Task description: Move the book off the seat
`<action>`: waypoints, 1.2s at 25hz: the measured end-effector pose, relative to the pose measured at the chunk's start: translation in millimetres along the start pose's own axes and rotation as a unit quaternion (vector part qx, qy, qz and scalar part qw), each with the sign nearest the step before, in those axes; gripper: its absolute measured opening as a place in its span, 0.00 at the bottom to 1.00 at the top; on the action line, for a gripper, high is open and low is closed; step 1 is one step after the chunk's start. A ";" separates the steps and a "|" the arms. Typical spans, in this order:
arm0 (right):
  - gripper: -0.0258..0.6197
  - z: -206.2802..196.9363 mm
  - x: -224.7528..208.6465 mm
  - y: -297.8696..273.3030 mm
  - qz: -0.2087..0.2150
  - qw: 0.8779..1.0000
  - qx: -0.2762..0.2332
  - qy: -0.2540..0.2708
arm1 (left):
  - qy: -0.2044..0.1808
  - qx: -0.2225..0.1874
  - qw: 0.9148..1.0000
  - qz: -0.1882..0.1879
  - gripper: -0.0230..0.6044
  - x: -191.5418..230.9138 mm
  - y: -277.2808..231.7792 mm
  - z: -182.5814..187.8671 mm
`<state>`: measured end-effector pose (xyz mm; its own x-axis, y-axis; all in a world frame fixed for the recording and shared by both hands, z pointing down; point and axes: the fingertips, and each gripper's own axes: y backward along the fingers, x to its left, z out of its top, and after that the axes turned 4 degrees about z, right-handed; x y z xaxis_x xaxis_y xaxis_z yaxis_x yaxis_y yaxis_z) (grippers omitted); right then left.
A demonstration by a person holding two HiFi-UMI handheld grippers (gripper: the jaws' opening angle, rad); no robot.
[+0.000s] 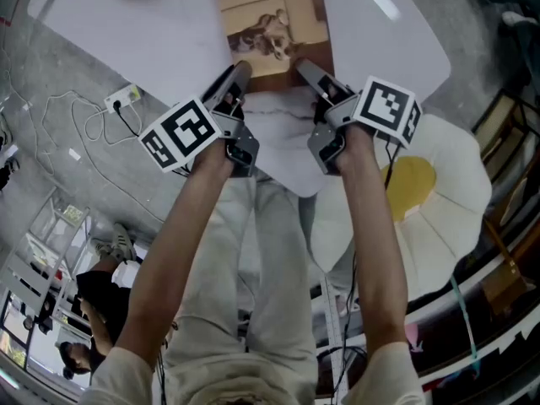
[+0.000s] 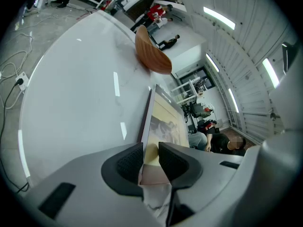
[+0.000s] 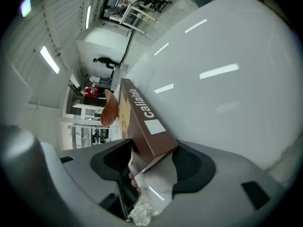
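The book (image 1: 274, 24) lies flat on the white tabletop (image 1: 152, 32), its near end close to the tabletop's near edge and its length running towards the far edge. It is off the seat; the flower-shaped cushion (image 1: 447, 192) sits low to my right, well apart from it.

My left claw (image 2: 150, 162) pinches the book's near left corner, one pad above the cover and one below. My right claw (image 3: 151, 162) stands spread wide around the near right corner. The spine end sits between its pads, but they do not press on it.

I judge this a stiff, thick-spined volume with a smooth printed cover. It should be fairly heavy for its size and will not bend in a grip. A one-corner hold would let it sag and twist, so the two near corners taken together look like the right places to hold. The pads should go well in from the edge, across the full thickness.

The tabletop looks glossy, so the book should slide easily if pushed. That also means it could skate towards the near edge, so I would let go gently.
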<state>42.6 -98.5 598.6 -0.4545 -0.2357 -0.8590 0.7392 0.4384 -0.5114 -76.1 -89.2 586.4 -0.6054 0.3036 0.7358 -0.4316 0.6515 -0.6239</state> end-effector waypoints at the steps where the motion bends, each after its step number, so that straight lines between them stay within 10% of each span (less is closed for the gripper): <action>1: 0.44 -0.2 -0.4 2.0 -0.021 1.000 -0.003 0.005 | -0.001 -0.001 1.000 0.001 0.21 -0.3 -0.4 0.4; 14: 0.48 -0.7 -9.6 27.5 -0.175 0.977 -0.054 0.107 | 0.005 -0.028 1.000 0.005 0.17 3.1 3.8 17.7; 30: 0.47 -9.8 6.7 26.7 -0.083 0.994 -0.068 0.028 | -0.035 -0.034 0.999 0.000 0.17 -12.4 7.6 25.0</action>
<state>54.4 -79.8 579.4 -0.5939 -0.2672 -0.7588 0.5793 0.5124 -0.6339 -88.6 -105.3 565.9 -0.6523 0.2553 0.7137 -0.3862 0.6983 -0.6027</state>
